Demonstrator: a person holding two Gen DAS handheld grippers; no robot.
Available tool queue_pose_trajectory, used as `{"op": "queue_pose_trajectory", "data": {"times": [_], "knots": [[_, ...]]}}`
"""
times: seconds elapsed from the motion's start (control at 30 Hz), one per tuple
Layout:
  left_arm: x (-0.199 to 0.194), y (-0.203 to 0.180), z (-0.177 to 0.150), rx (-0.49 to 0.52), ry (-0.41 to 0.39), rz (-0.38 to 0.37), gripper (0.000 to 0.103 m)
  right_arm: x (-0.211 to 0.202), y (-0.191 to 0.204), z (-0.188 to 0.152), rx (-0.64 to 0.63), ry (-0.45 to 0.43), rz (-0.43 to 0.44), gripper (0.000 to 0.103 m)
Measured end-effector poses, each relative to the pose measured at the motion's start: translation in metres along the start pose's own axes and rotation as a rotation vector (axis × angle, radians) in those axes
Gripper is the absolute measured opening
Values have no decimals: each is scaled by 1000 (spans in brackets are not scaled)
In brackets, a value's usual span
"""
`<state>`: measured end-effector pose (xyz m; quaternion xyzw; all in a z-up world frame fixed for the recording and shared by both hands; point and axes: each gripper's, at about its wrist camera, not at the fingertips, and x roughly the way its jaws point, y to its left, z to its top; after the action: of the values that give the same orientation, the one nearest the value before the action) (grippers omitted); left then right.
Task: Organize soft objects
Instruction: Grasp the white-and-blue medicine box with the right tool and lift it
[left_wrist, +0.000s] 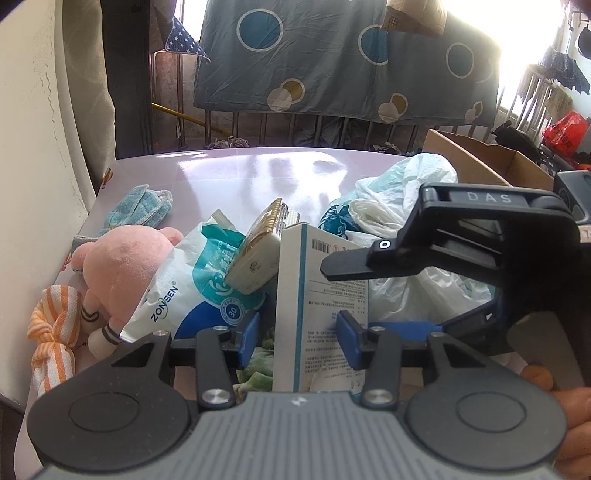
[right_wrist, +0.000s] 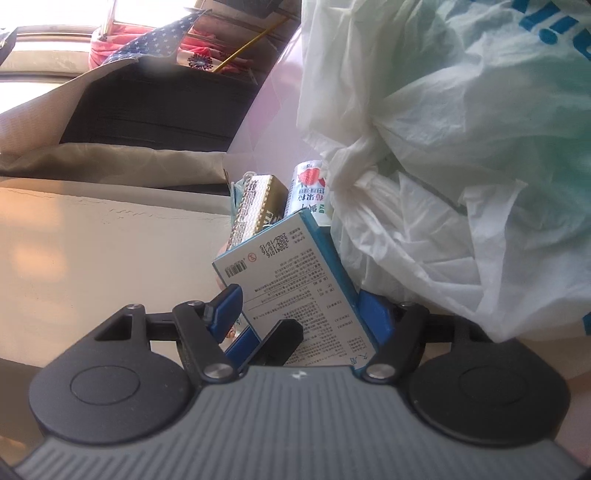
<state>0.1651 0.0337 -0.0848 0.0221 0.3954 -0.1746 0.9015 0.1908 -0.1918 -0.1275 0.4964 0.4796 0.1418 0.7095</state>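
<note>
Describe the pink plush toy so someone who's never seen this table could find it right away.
Start at the pale pink table and go to its left edge by the cream wall. The plush toy lies there, partly under a white ZONSEN pack. It is the only round, fuzzy pink thing, between a blue cloth and an orange striped cloth.

zonsen, 30: wipes pack (left_wrist: 199, 291) | das: hand-held gripper (left_wrist: 489, 196)

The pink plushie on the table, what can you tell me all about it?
The pink plushie looks soft and fuzzy, with a big round head and little cream legs in dark-striped socks. It lies on its side near the left edge of the pink table. A white ZONSEN pack leans over it, and an orange striped cloth lies against it. Neither gripper touches it.
</note>
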Motion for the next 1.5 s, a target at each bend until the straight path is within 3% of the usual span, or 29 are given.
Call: {"op": "queue_pose_trajectory", "data": {"times": [0.2, 0.5, 0.9, 1.27, 1.5], "knots": [[1, -3, 1, 1, 5, -3, 43, 4, -5, 0, 15, 11, 32, 73], [-26, -14, 7, 35, -29, 20, 42, -30, 9, -7, -17, 26, 81, 72], [-78, -47, 22, 93, -127, 45, 42, -78, 32, -15, -52, 24, 173, 68], [-100, -105, 41, 154, -178, 10, 42, -143, 29, -3, -53, -37, 279, 66], [-91, -148, 61, 175, -172, -83, 42, -193, 12, 4, -51, -108, 266, 65]]}}
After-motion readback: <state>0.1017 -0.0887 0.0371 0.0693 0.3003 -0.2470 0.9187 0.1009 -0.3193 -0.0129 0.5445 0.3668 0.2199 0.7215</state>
